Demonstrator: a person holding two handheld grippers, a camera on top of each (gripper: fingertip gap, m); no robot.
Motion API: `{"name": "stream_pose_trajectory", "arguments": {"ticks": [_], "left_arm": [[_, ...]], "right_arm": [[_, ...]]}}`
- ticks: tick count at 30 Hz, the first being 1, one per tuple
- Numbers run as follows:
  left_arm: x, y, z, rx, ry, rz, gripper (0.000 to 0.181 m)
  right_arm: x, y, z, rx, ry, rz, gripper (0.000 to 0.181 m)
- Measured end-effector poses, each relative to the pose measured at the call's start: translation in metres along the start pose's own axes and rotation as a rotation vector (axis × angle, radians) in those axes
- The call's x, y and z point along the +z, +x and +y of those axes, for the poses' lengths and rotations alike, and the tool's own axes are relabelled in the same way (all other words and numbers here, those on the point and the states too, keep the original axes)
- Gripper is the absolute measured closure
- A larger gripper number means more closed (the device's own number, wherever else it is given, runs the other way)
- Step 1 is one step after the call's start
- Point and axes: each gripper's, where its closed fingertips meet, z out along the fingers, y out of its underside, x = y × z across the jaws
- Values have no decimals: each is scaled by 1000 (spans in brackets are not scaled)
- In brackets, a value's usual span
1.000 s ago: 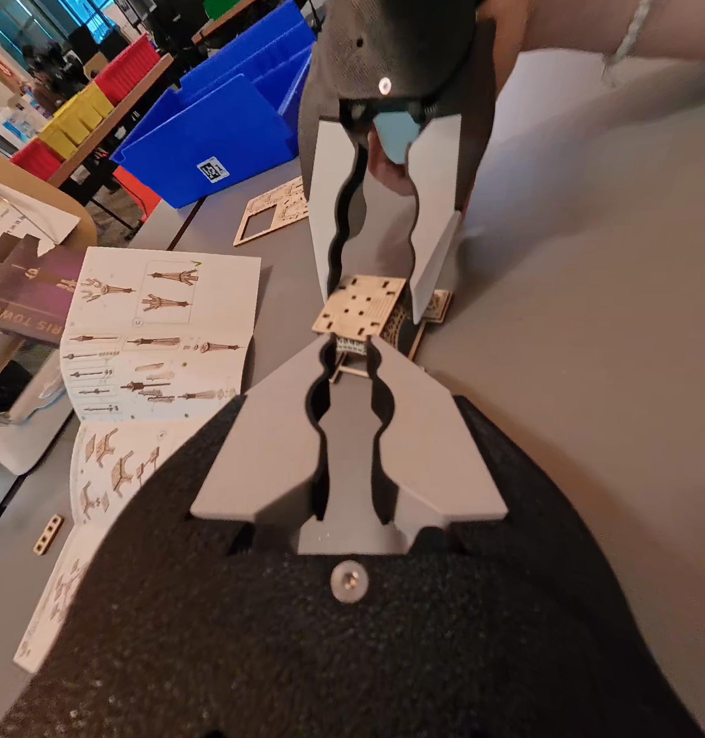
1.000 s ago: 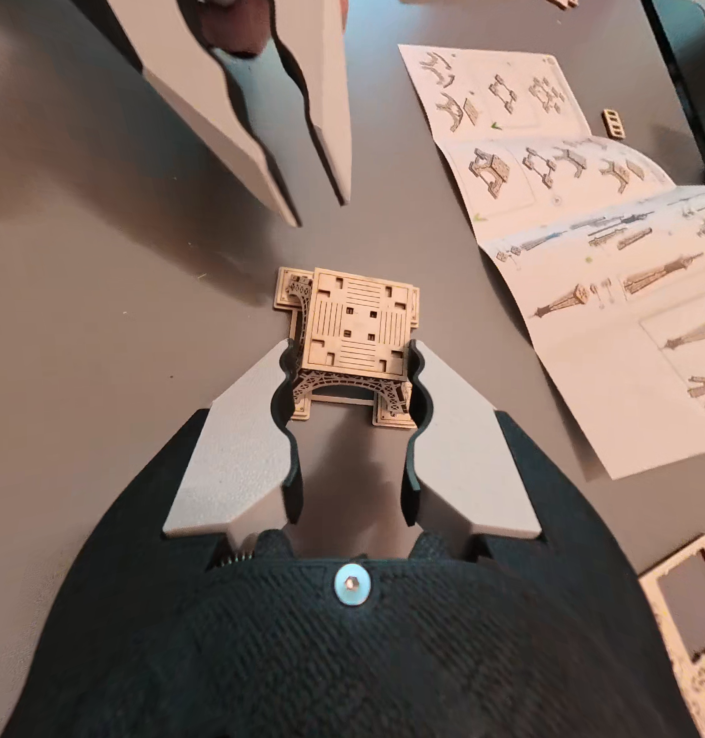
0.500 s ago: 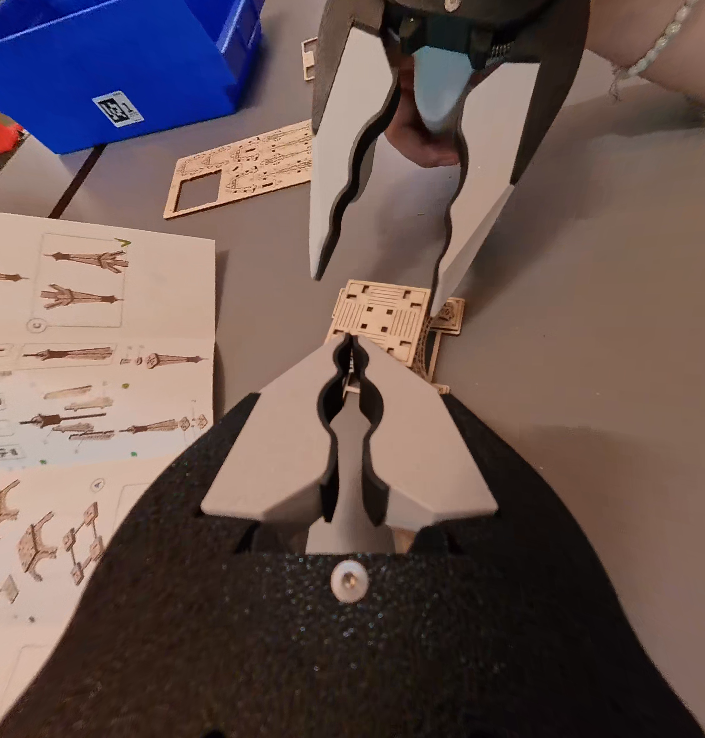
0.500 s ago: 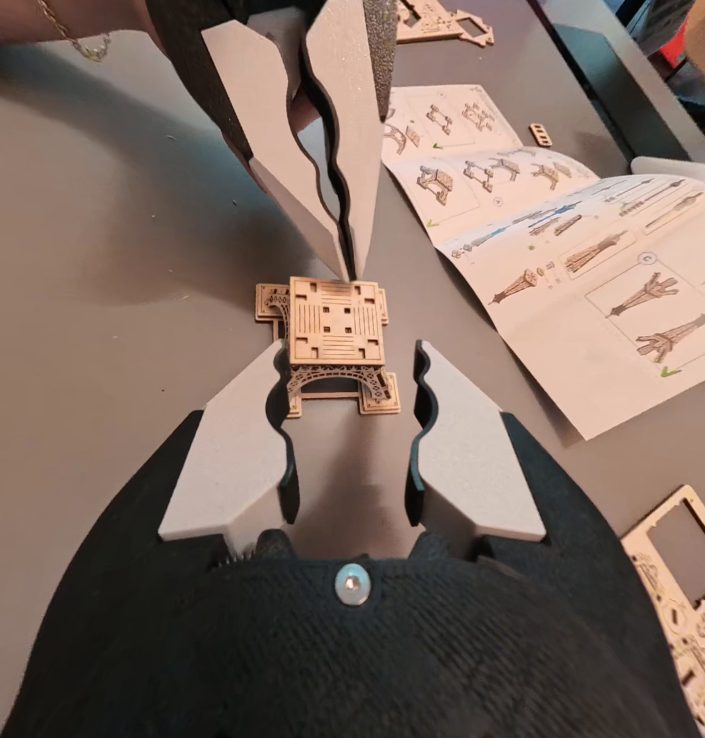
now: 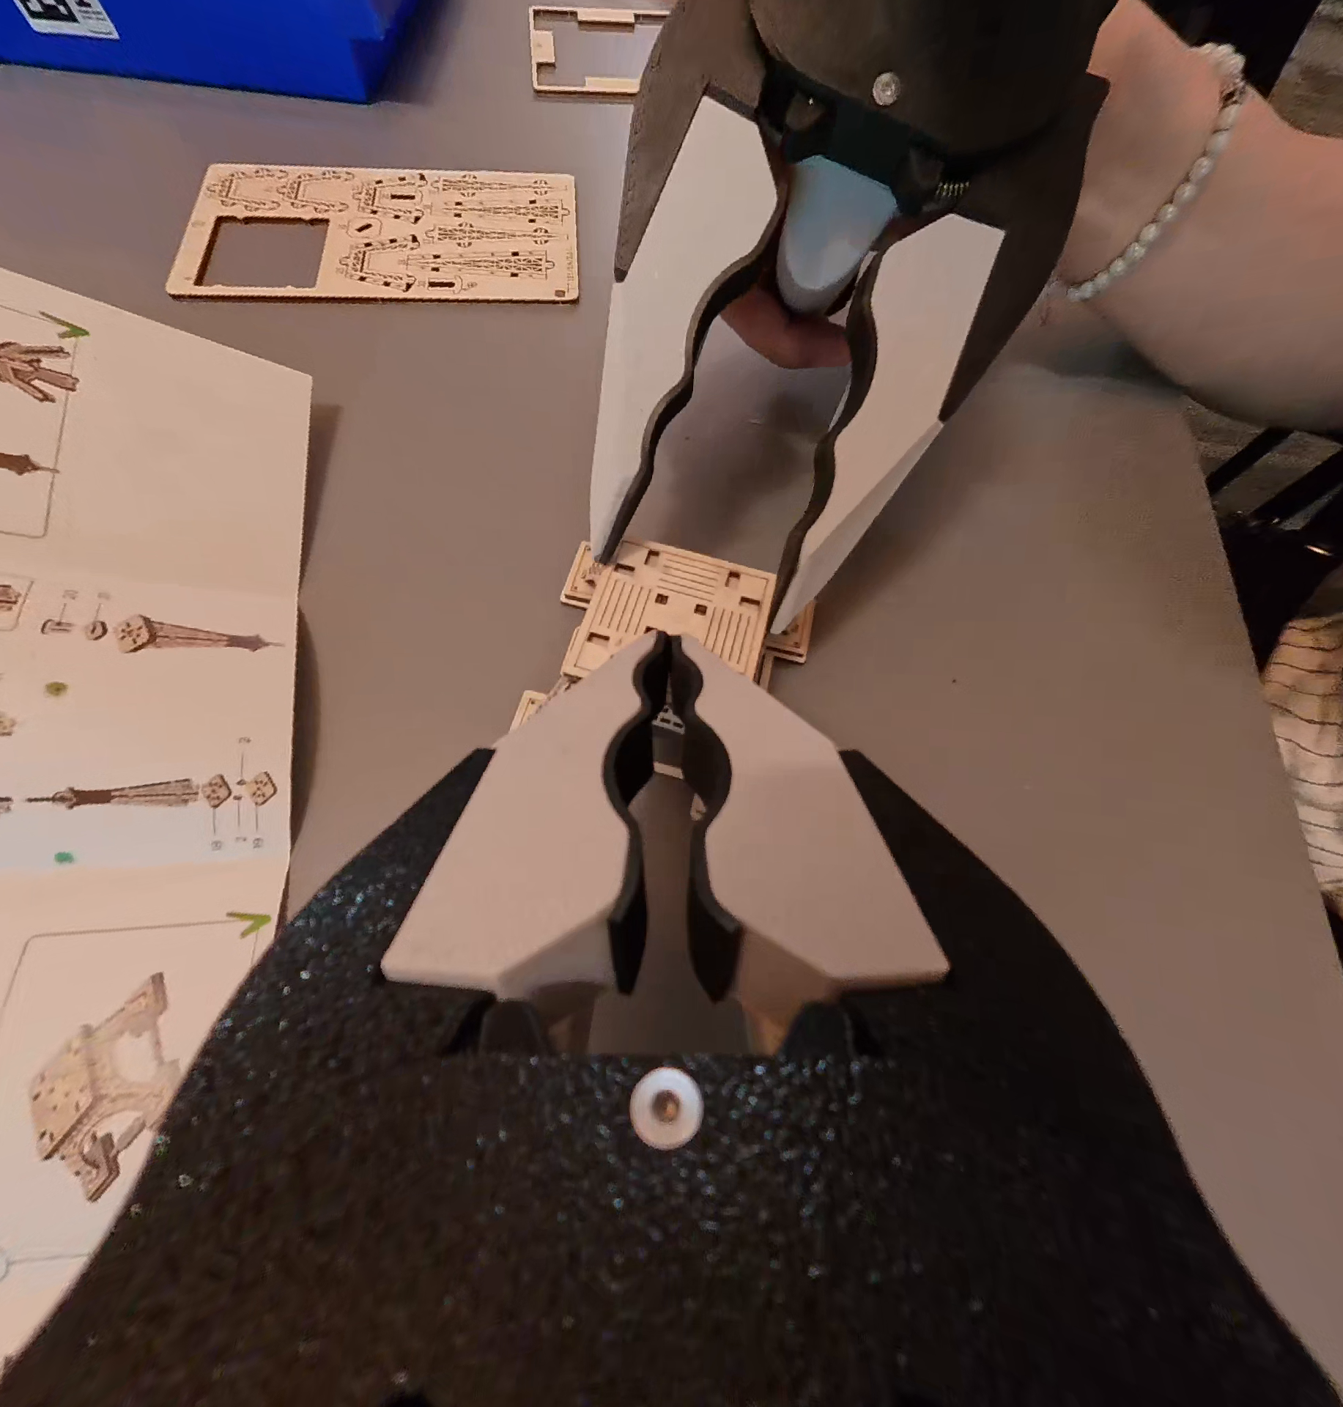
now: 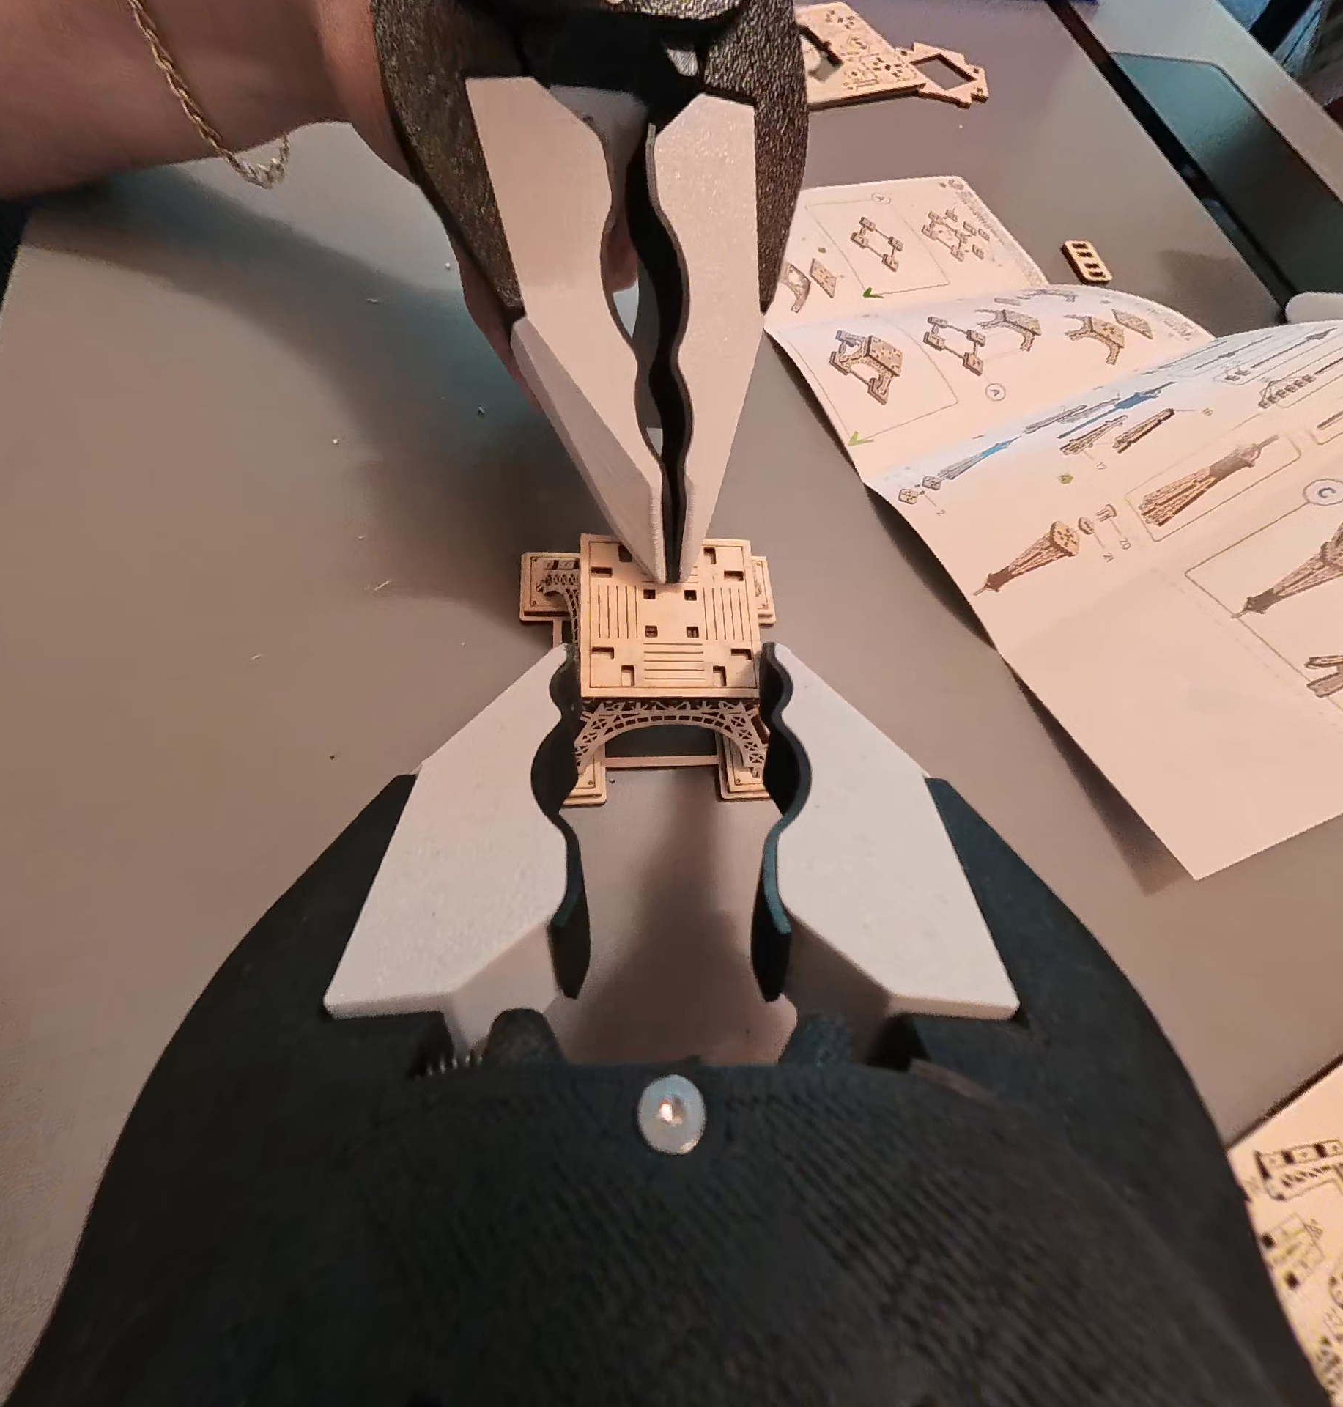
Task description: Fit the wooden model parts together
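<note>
Soft, fairly dim indoor light. The matte grey tabletop (image 6: 196,472) carries a broad shadow toward 9 o'clock. Wide-angle bending shows at the edges; the 7 o'clock corner looks perhaps motion-blurred.

On the tabletop (image 6: 196,472) stand one wooden tower base (image 6: 672,647), one unfolded instruction sheet (image 6: 1109,579), three cut-out part sheets (image 5: 379,232), one small loose wooden piece (image 6: 1087,261), and two grippers (image 6: 668,662).

Pale laser-cut wooden tower base (image 6: 672,636) on a matt grey table (image 6: 219,487); matt paper instruction sheet (image 6: 1155,548); gripper fingers (image 6: 455,860) smooth matt plastic, housings rough black.
</note>
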Motion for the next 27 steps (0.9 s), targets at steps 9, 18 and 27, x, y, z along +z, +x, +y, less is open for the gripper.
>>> {"name": "stream_pose_trajectory", "arguments": {"ticks": [9,18,27], "left_arm": [[0,0,-2,14,109,17,181],[-35,-29,-31,41,295,-227,181],[-37,-61,3,-101,158,-353,181]], "right_arm": [[-1,1,-1,-8,105,-30,136],[-1,4,0,-77,99,14,135],[-9,12,-7,-25,166,12,121]]}}
